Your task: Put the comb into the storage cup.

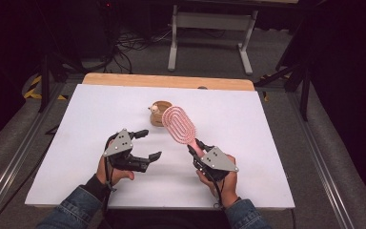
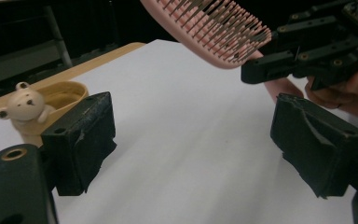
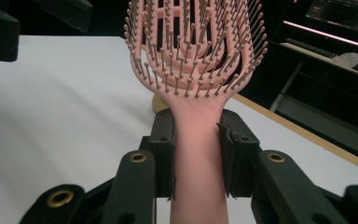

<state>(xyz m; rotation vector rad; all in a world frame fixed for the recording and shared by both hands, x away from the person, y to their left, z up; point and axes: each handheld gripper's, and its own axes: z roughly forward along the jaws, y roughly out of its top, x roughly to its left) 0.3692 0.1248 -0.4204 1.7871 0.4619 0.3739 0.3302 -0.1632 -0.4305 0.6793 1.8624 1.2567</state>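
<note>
A pink vented hairbrush [image 1: 179, 125] is lifted over the middle of the white table, its head pointing away and left. My right gripper [image 1: 196, 147] is shut on its handle [image 3: 198, 154], with the bristles [image 3: 196, 51] facing the right gripper view's camera. My left gripper [image 1: 148, 144] hovers open to the left of the brush with nothing between its jaws [image 2: 191, 144]. A tan cup with a small bear figure [image 1: 159, 112] stands just beyond the brush head; in the left gripper view the bear cup [image 2: 37, 109] sits behind the left pad.
The white table top [image 1: 248, 124] has a wooden strip [image 1: 167, 80] along its far edge. Beyond it are a white desk frame [image 1: 209, 33] and cables on the floor. Metal rails run along both sides.
</note>
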